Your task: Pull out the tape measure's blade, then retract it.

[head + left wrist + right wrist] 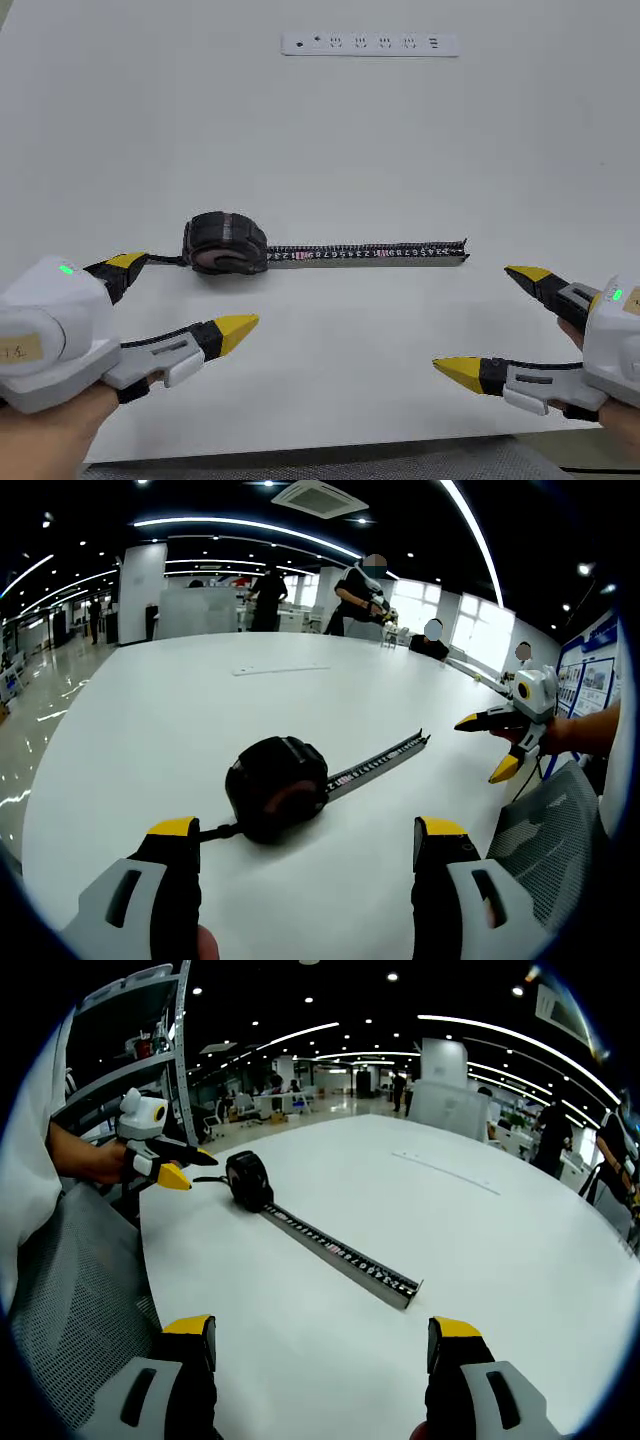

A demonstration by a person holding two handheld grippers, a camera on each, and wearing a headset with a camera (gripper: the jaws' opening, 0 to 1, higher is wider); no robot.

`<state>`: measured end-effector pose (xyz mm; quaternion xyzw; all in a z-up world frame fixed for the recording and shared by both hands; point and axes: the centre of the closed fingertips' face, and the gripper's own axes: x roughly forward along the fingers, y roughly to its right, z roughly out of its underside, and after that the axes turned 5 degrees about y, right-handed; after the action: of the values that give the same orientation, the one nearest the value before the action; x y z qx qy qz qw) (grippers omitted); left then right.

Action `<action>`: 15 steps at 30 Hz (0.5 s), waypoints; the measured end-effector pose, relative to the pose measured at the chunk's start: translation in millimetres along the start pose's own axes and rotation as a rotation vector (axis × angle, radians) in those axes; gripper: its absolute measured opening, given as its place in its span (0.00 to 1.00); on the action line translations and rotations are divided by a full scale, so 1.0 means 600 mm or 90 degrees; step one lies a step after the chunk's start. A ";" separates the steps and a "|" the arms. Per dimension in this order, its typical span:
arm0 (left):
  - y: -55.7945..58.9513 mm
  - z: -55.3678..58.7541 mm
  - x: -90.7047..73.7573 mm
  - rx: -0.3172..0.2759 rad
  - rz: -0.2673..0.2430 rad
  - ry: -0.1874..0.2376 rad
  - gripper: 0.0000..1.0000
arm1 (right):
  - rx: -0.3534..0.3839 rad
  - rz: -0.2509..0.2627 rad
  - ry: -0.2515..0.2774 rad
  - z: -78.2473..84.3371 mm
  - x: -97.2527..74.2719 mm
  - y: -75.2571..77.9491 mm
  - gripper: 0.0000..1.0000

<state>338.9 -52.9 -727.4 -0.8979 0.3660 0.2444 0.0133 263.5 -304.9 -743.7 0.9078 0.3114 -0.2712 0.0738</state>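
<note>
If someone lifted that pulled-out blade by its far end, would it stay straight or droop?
Probably it would stay fairly stiff: the blade lies straight and looks thin, so it may buckle if bent. The black case looks chunky and likely heavier, so it should stay put on the table rather than roll.

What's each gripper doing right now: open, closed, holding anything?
Left gripper: open, holding nothing, close to the tape measure.
Right gripper: open, holding nothing.
</note>
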 end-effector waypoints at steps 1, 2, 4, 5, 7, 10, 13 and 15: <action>0.001 0.000 0.003 0.000 0.001 -0.001 0.85 | -0.001 -0.002 -0.001 0.000 0.000 0.001 0.87; 0.002 -0.001 0.008 -0.002 0.001 -0.001 0.85 | -0.002 -0.005 -0.002 0.000 0.000 0.002 0.87; 0.003 -0.001 0.014 -0.006 0.005 -0.003 0.85 | -0.004 -0.006 -0.002 0.000 0.000 0.006 0.87; 0.003 -0.002 0.018 -0.006 0.001 -0.003 0.85 | -0.006 -0.009 -0.003 0.000 0.000 0.009 0.86; 0.005 -0.002 0.025 -0.012 0.003 -0.003 0.85 | -0.009 -0.011 -0.007 0.002 0.000 0.016 0.85; 0.008 -0.003 0.034 -0.027 0.004 0.000 0.84 | -0.016 -0.015 -0.013 0.002 0.000 0.028 0.84; 0.014 0.001 0.042 -0.022 0.006 -0.005 0.84 | -0.021 -0.017 -0.013 -0.002 0.001 0.039 0.84; 0.013 0.004 0.045 -0.038 0.002 -0.007 0.83 | -0.022 -0.017 -0.012 -0.004 0.001 0.046 0.84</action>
<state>349.1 -75.6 -740.5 -0.8958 0.3600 0.2604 -0.0122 281.8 -325.5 -742.8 0.8997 0.3272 -0.2751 0.0888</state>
